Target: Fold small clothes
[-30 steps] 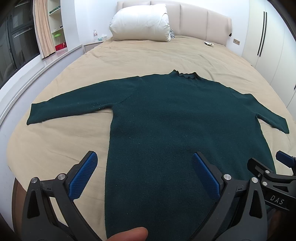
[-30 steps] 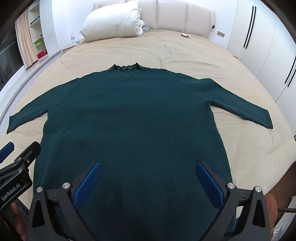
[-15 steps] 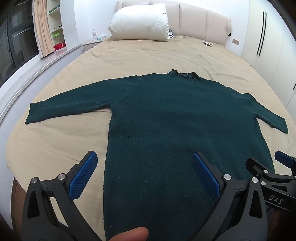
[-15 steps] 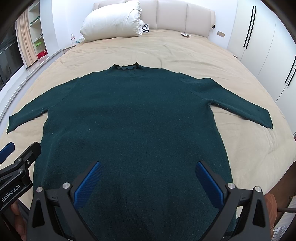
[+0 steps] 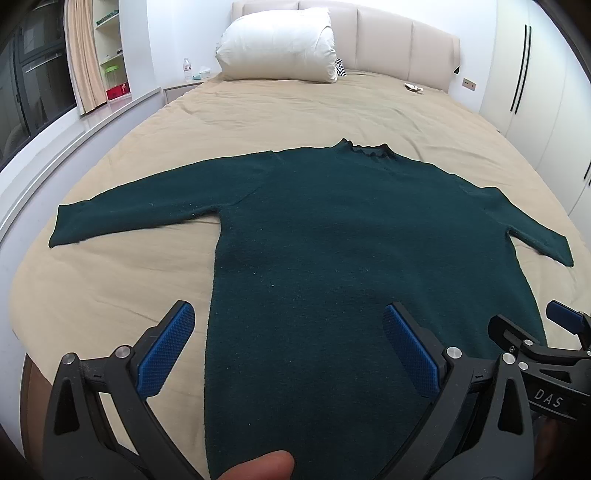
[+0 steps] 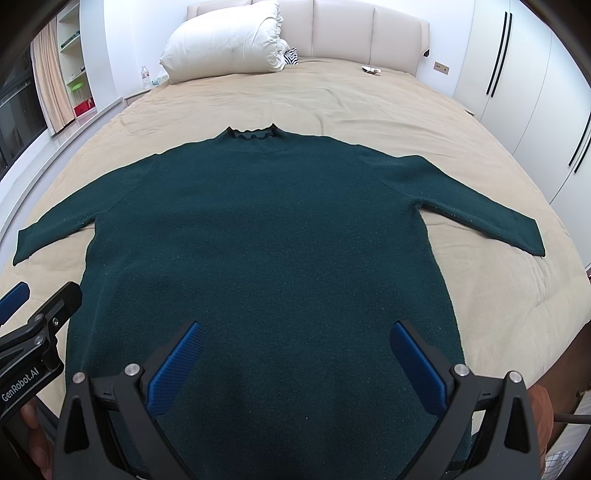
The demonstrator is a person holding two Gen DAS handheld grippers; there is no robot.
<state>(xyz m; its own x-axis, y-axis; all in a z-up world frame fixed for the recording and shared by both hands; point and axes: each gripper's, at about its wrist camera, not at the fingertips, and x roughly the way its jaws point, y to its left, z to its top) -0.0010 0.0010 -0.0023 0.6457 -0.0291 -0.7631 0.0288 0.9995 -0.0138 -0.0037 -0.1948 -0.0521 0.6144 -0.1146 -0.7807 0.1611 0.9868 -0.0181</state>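
Basically nothing's moved since a second ago, the dark green sweater (image 6: 258,236) is still spread flat on the tan bed (image 6: 369,103), left gripper (image 5: 288,354) and right gripper (image 6: 295,369) both wide open above its hem, and that fuzzy knit looks soft, floppy, so I'd pinch a sleeve cuff (image 6: 524,236).

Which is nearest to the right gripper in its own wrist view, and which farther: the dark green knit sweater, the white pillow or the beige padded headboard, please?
1. Dark green knit sweater, spread flat under the open right gripper.
2. White pillow, far left on the bed.
3. Beige padded headboard, behind the pillow.
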